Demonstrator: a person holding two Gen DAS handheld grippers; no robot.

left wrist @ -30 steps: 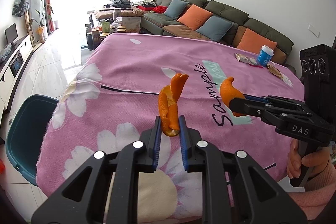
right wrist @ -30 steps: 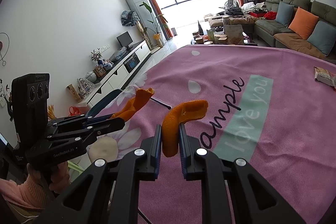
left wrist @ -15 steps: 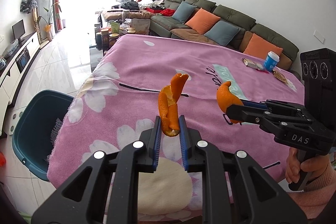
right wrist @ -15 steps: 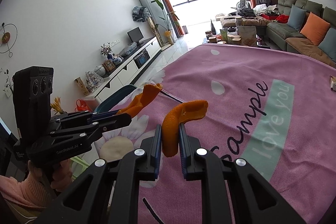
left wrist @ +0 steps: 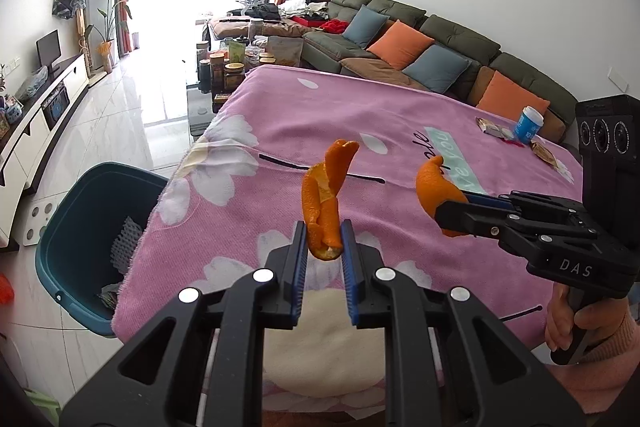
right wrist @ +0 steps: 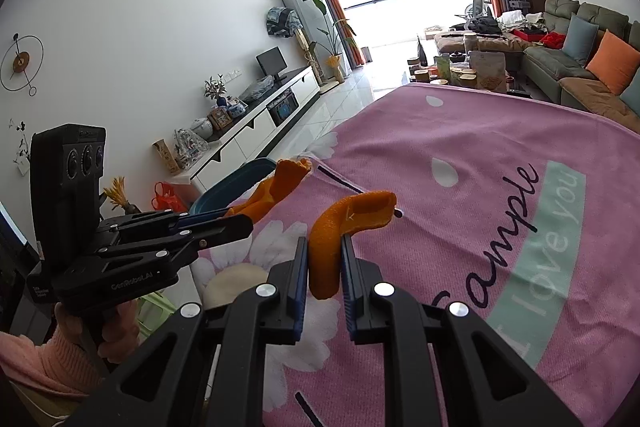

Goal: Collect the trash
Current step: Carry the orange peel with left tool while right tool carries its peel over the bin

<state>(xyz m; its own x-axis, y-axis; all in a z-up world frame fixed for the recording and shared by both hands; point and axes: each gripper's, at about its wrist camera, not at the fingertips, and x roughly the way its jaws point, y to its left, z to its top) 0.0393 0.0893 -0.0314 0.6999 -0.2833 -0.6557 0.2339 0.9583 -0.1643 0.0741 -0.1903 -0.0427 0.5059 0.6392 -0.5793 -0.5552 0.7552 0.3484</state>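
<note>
My left gripper (left wrist: 323, 227) is shut on a twisted strip of orange peel (left wrist: 326, 195), held above the pink flowered tablecloth (left wrist: 360, 123). My right gripper (right wrist: 324, 247) is shut on a second, curled piece of orange peel (right wrist: 344, 223). In the left wrist view the right gripper (left wrist: 444, 217) comes in from the right with its peel (left wrist: 434, 187). The right wrist view shows the left gripper (right wrist: 236, 223) at the left with its peel (right wrist: 276, 189). A teal bin (left wrist: 68, 227) stands on the floor off the table's left edge, with scraps inside.
A blue-and-white cup (left wrist: 528, 125) and several wrappers (left wrist: 496, 129) lie at the table's far right corner. A sofa with cushions (left wrist: 420, 51) runs behind the table. A low table with jars (left wrist: 232, 67) stands beyond the far edge. A white TV cabinet (right wrist: 256, 131) lines the left wall.
Both grippers have carried their peels leftwards across the table toward its left edge. The teal bin now shows more fully in the left wrist view. Both grips are unchanged.
</note>
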